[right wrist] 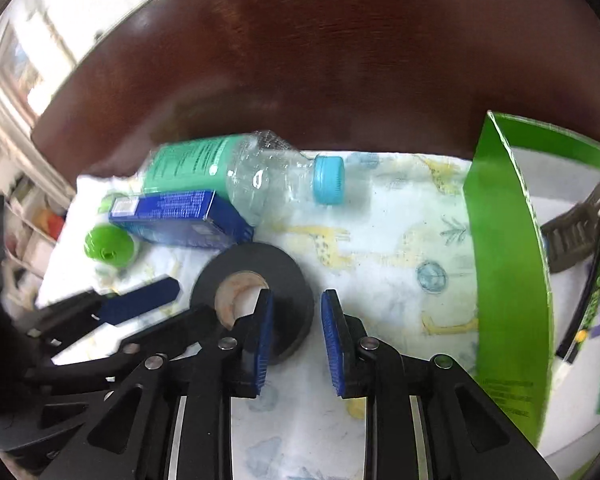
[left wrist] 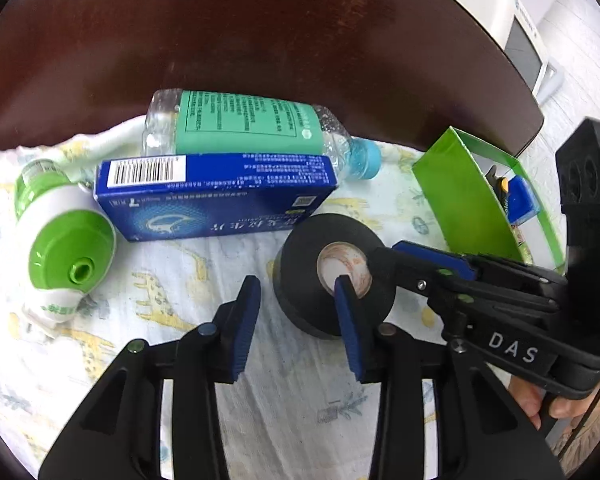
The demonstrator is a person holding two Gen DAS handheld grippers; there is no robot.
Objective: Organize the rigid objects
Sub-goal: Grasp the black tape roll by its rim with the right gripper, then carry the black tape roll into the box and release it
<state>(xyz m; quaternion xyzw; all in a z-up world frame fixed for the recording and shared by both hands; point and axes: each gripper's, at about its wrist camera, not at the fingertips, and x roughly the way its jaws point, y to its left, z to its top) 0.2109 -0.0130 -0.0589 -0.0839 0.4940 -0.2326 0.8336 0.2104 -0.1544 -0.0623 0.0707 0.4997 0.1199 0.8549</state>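
Observation:
A black tape roll lies flat on a giraffe-print cloth. My right gripper is shut on the roll's wall, with one finger in the pale core and the other against the outer side. My left gripper straddles the opposite wall. Its right finger stands in the core and its left finger hangs just off the rim, so it is open. A green cardboard box stands to the right.
Behind the roll lie a blue carton, a clear bottle with a green label and a white-and-green bottle. The green box holds a blue item and a dark hair clip. Dark wooden table beyond.

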